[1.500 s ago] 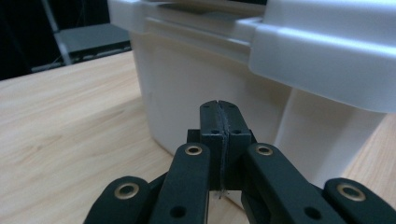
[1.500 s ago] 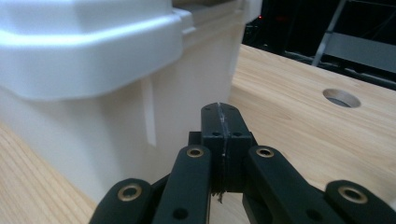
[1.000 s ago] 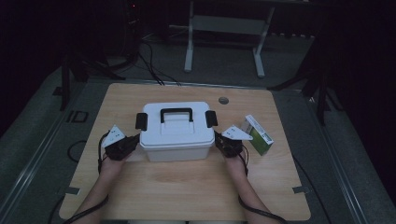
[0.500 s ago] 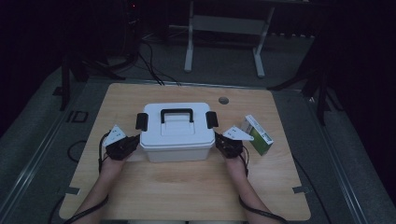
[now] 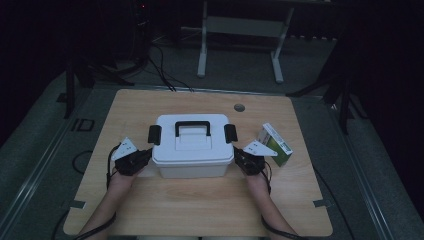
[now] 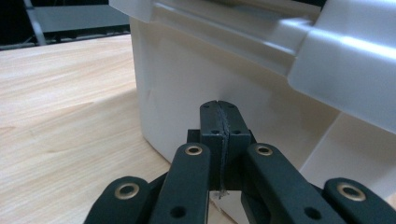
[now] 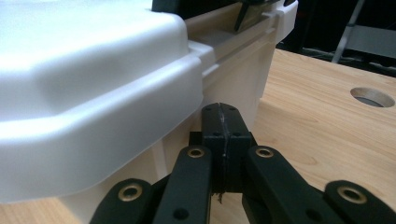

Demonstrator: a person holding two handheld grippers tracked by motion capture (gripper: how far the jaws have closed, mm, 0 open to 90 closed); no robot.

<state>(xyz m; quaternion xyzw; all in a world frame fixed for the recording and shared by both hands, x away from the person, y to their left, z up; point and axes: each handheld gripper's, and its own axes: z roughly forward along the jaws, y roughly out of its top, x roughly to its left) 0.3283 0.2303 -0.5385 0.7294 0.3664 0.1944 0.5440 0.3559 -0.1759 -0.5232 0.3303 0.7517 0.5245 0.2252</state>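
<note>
High view: white box is flanked at 9 and 3 o'clock by left gripper and right gripper, jaws closed on nothing; the smooth box could be tipped or slid if pressed unevenly

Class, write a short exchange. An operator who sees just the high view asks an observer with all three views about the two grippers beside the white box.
Operator: From above, the left gripper sits by the white box. Are its jaws open?
Observer: No. The left gripper view shows them shut together with nothing between them, pointing at the box's side wall.
Operator: And the right gripper?
Observer: Also shut and empty. In the right gripper view its tip sits close under the overhanging rim of the lid, though I cannot tell whether it touches.
</note>
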